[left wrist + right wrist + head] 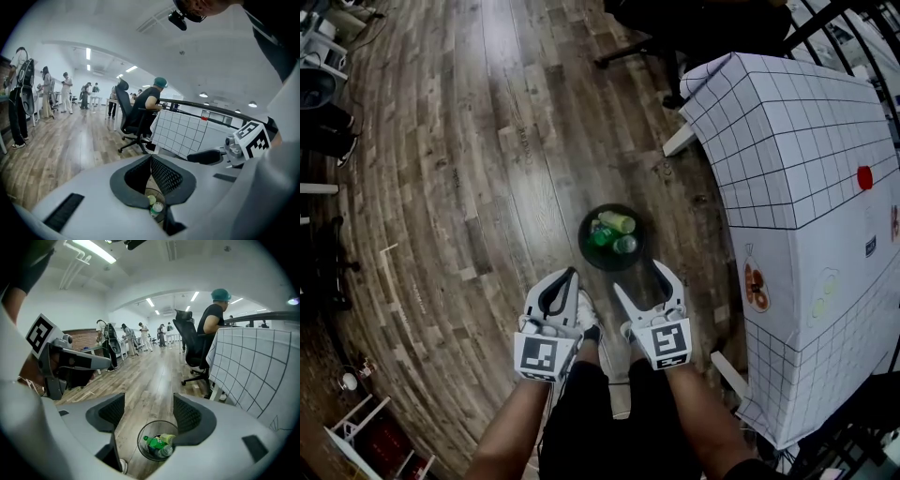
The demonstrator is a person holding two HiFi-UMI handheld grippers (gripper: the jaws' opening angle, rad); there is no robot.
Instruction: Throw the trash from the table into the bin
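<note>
The bin (611,258) holds bottles (609,234) on the floor (487,141) beside the edge of the table (797,141). The left gripper (572,274) is pressed together, the right gripper (639,278) spread wide, both empty.

The head camera looks steeply down from above the person, well above the floor (459,159). It takes in the left hand-held gripper (570,274), the right hand-held gripper (637,277), the bin (612,237) just ahead of them, and the bench (797,141) along the right edge. Each gripper camera rides close behind its own jaws, low down, facing forward and somewhat downward across the room. The left one sees the bin only through a small gap at its jaws. The right one frames the bin whole between its jaws. All three views share the bin, the floor and the bench. Each gripper camera also catches the other gripper at its side.
</note>
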